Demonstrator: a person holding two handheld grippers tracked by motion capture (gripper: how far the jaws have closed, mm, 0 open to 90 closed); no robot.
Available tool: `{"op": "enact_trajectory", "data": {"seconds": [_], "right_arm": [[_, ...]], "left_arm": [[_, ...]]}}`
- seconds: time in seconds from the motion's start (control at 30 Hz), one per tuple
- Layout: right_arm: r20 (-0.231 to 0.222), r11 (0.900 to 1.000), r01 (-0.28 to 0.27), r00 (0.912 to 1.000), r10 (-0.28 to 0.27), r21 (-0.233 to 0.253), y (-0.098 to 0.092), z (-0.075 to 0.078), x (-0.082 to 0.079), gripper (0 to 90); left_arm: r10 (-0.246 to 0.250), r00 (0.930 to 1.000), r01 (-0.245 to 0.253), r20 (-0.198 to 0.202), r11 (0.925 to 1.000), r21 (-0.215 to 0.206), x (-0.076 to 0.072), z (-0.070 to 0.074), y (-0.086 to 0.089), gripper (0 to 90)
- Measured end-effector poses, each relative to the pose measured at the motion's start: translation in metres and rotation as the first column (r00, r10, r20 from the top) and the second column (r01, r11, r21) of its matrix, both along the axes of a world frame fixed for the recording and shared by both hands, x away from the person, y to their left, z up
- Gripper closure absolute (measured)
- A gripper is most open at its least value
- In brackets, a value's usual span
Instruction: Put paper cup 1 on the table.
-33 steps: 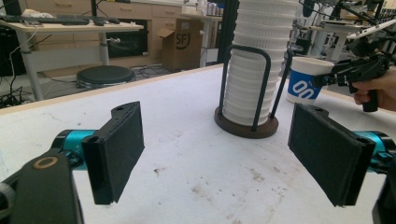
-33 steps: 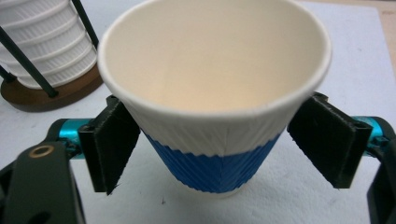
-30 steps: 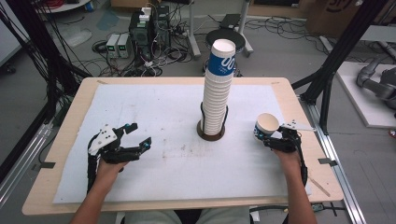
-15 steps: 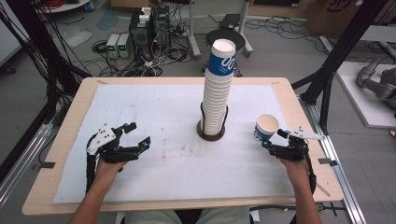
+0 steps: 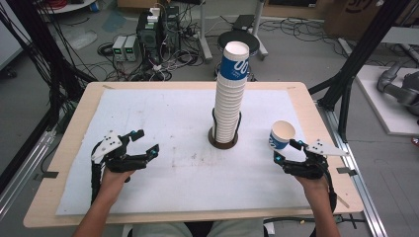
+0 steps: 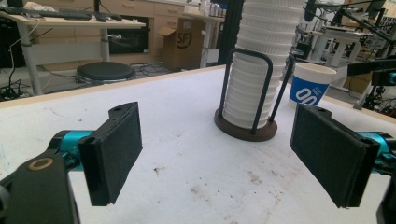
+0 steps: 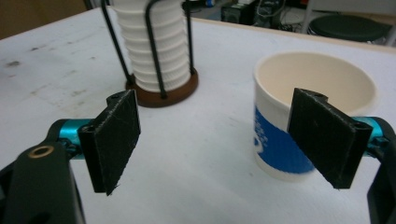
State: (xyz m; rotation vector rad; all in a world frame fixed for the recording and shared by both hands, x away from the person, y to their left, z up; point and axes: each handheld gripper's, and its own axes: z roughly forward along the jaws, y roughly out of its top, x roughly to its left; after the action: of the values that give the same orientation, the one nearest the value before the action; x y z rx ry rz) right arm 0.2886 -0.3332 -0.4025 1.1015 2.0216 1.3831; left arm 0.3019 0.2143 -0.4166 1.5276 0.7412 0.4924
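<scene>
— Right gripper [image 5: 285, 151] from above: jaws spread, holding nothing; paper cup [image 5: 281, 135] stands at its twelve o'clock, free of the cup stack [image 5: 230, 94]

— Its own view: cup [image 7: 299, 126] at two o'clock, beside one pad. Light, crushable; I'd pinch mid-wall, gently

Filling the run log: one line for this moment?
left gripper: open, idle | right gripper: open beside paper cup | cup stack: in holder

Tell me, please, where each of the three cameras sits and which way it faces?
High view: above the person's side, facing forward and down on the table; forearms, left gripper and right gripper show.
Left gripper view: rides the left gripper, facing the cup stack.
Right gripper view: rides the right gripper, facing the single cup.
All share stack and cup.
</scene>
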Motion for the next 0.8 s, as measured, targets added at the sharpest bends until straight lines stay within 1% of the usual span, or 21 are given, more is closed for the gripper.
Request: {"op": "enact_trajectory", "data": {"seconds": [0.1,0.17,0.27,0.3,0.47,0.53,0.67,0.73,0.8], "right_arm": [[0.033,0.999,-0.033,0.9989,0.033,0.005,0.010,0.008,-0.003,17.8],[0.059,0.998,-0.056,0.9967,0.056,0.002,0.016,0.013,-0.003,17.8],[0.054,0.997,-0.078,0.9955,0.078,0.005,0.023,0.019,-0.004,17.8],[0.063,0.996,-0.086,0.9943,0.086,0.005,0.025,0.020,-0.003,17.8],[0.073,0.993,-0.116,0.9906,0.116,-0.001,0.032,0.027,-0.004,17.8],[0.084,0.992,-0.123,0.9889,0.123,-0.008,0.033,0.028,-0.003,17.8],[0.071,0.992,-0.129,0.9890,0.130,-0.016,0.035,0.026,-0.004,17.8],[0.070,0.991,-0.132,0.9887,0.133,-0.020,0.036,0.025,-0.003,17.8],[0.074,0.990,-0.135,0.9879,0.137,-0.026,0.037,0.026,-0.003,17.8]], "left_arm": [[0.006,1.0000,-0.006,0.005,1.0000,0.008,-0.001,0.001,0.001,16.5],[0.013,0.9999,-0.013,0.005,0.9999,0.011,0.000,0.001,0.001,16.6],[0.013,0.9999,-0.013,-0.005,0.9999,0.005,0.002,-0.001,0.001,16.6],[0.012,0.9999,-0.012,-0.008,0.9999,0.005,0.002,0.000,0.002,16.6],[0.014,0.9999,-0.014,0.005,0.9999,-0.003,-0.002,0.002,0.004,16.6],[0.013,0.9998,-0.013,0.011,0.9999,-0.003,-0.004,0.004,0.004,16.6],[0.012,0.9998,-0.012,0.019,0.9999,-0.001,-0.006,0.007,0.005,16.6],[0.015,0.9996,-0.015,0.024,0.9999,-0.007,-0.006,0.008,0.005,16.6],[0.016,0.9997,-0.016,0.021,0.9997,-0.018,-0.005,0.009,0.006,16.6]]}}
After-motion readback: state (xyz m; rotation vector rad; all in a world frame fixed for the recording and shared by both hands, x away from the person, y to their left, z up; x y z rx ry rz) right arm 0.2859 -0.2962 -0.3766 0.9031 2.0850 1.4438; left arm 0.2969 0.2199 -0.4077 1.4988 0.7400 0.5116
